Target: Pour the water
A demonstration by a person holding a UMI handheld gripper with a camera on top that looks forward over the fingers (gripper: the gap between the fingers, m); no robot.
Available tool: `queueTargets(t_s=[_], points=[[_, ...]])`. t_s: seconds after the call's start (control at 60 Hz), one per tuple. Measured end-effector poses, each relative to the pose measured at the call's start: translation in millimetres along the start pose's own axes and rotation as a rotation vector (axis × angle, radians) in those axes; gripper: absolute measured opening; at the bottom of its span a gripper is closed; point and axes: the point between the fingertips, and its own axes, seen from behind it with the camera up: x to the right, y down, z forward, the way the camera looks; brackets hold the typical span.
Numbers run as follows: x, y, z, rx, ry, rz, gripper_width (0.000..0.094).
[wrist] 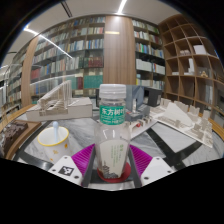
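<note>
My gripper (112, 163) is shut on a clear plastic bottle (112, 125) with a white label bearing green and dark characters; its base shows red between the fingers. Both magenta pads (84, 158) press on the bottle's lower sides. The bottle stands upright and fills the space just ahead of the fingers, held above the white table (190, 135). A pale cream cup (53, 136) sits on the table to the left of the fingers, a little beyond them.
White model-like structures stand on the table at the left (60, 98) and right (175, 112). Tall bookshelves (75, 55) line the far wall and wooden shelving (195, 55) rises on the right.
</note>
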Motion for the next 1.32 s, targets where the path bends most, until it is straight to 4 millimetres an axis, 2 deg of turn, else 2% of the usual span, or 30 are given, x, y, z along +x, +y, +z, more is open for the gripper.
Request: queueTargets(t_s=[0.067, 0.083, 0.133, 0.233, 0.3, 0.6, 0.717, 0.833, 0.933, 1.067, 1.2, 1.317], points=[[1, -5, -11, -0.016, 0.008, 0.021, 0.0849], [1, -7, -14, -0.017, 0.010, 0.021, 0.0877], [2, -13, -31, -0.022, 0.027, 0.014, 0.0841], [-1, -27, -80, -0.021, 0.054, -0.002, 0.0865], [-8, -31, -123, -0.038, 0.058, 0.013, 0.0861], [-38, -19, -334, -0.113, 0.089, 0.016, 0.0859], [-51, -20, -399, -0.099, 0.071, 0.001, 0.0855], [-55, -21, -453, -0.085, 0.072, -0.007, 0.0857], [-58, -19, -485, -0.077, 0.071, -0.012, 0.0853], [-62, -15, -510, -0.078, 0.064, -0.021, 0.0854], [-67, -15, -523, -0.070, 0.047, -0.029, 0.0854], [-69, -17, -523, -0.052, 0.045, -0.035, 0.0856]])
